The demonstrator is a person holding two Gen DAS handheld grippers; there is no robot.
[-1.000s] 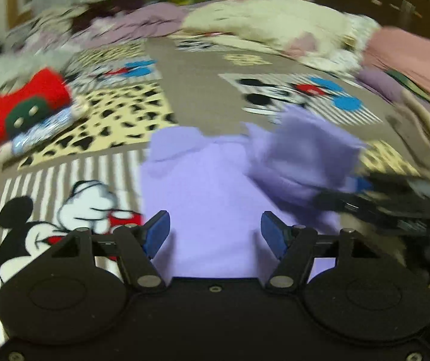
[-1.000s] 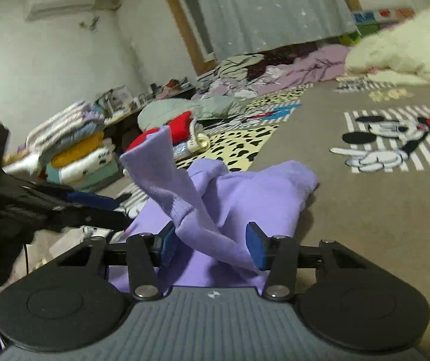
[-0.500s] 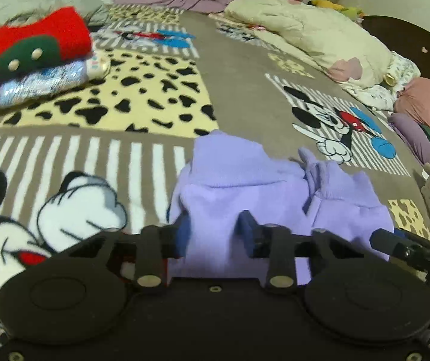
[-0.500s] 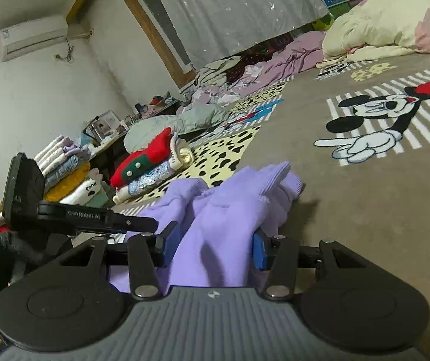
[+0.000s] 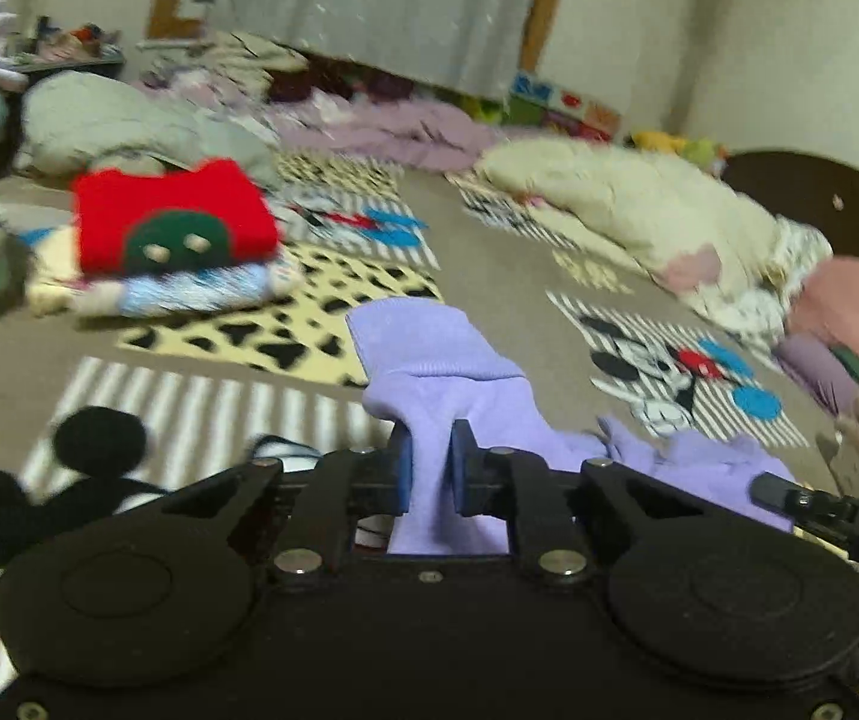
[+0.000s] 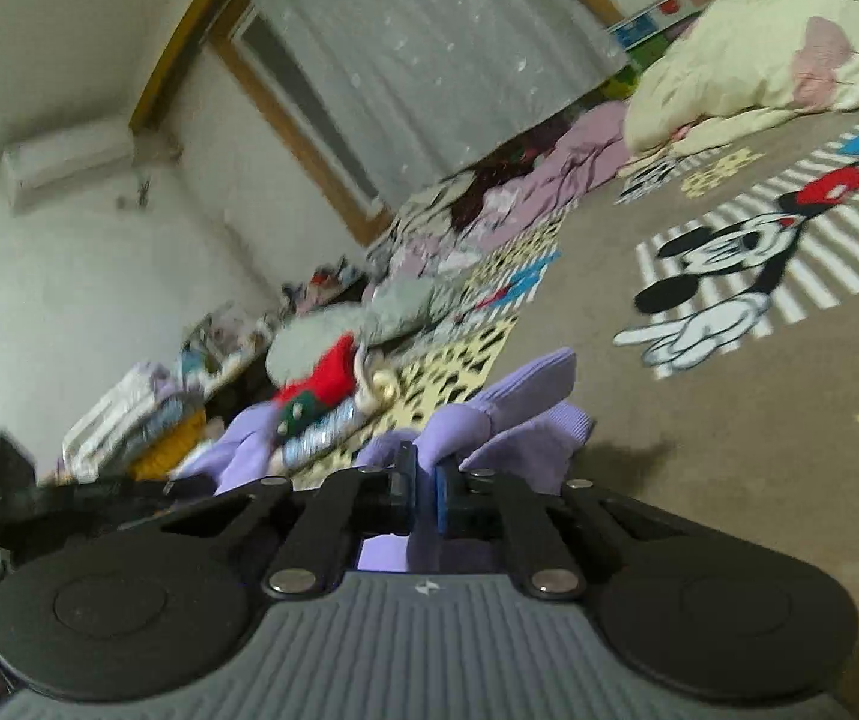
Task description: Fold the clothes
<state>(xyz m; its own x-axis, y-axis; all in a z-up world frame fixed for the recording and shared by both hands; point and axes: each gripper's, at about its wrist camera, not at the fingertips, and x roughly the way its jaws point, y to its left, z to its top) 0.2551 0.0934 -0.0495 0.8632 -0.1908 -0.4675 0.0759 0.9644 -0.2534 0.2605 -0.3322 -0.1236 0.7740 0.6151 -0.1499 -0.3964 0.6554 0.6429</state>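
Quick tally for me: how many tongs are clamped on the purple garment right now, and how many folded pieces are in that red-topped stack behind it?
Tongs clamped on the purple garment: 2 (left tongs, right tongs)
Folded pieces in the stack: 2 clear (red sweater, blue-white piece)
Total: 4

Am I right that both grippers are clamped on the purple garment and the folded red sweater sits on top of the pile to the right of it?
Nearly. Both the left gripper and right gripper grip the purple garment, but the left wrist view shows the red sweater to its left.

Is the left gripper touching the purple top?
Touching. The left wrist view shows the left gripper with both blue pads pressed against a fold of the purple top.
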